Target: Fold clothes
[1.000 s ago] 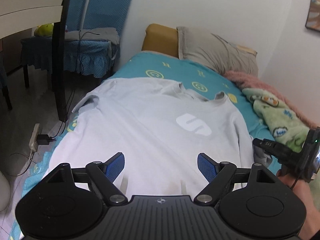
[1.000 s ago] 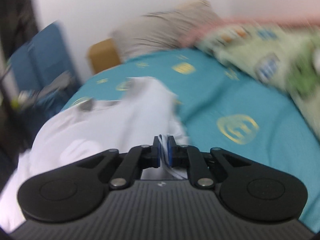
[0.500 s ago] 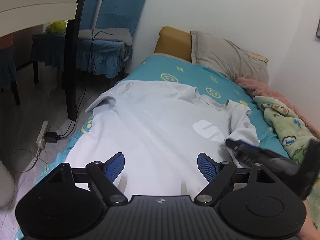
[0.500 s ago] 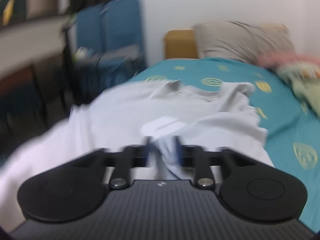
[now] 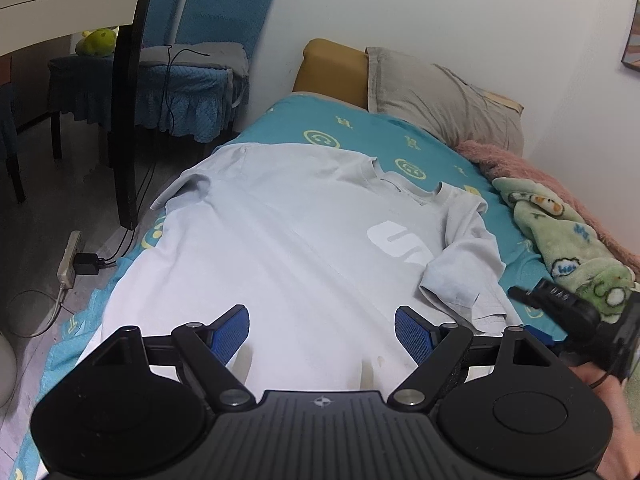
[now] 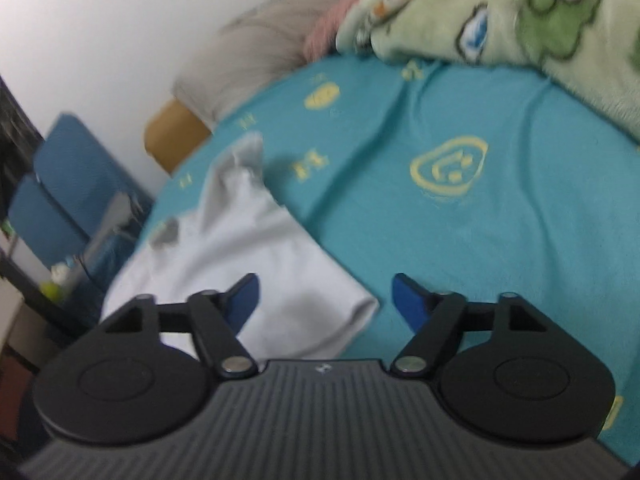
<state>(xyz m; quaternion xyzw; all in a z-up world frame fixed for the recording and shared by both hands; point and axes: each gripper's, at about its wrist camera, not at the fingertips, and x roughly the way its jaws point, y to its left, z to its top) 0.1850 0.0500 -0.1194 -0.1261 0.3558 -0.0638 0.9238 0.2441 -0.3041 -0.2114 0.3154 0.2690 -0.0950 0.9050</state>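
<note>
A white T-shirt (image 5: 288, 248) with a white logo lies front up on the teal bed sheet (image 5: 360, 132). Its right sleeve (image 5: 464, 264) is folded inward over the chest. My left gripper (image 5: 322, 330) is open and empty above the shirt's lower part. My right gripper (image 6: 325, 298) is open and empty, just past the shirt's right edge (image 6: 280, 280), over the sheet (image 6: 500, 240). The right gripper's body also shows at the right edge of the left wrist view (image 5: 576, 312).
A grey pillow (image 5: 440, 96) and a yellow cushion (image 5: 332, 68) lie at the bed's head. A green and pink blanket (image 5: 568, 232) runs along the wall side. A dark table leg (image 5: 126, 128), blue chairs (image 5: 192, 76) and a power strip (image 5: 70, 258) stand left of the bed.
My right gripper carried the right sleeve inward over the chest, opened and let it go, then drew back to the right. The left gripper stayed open.
</note>
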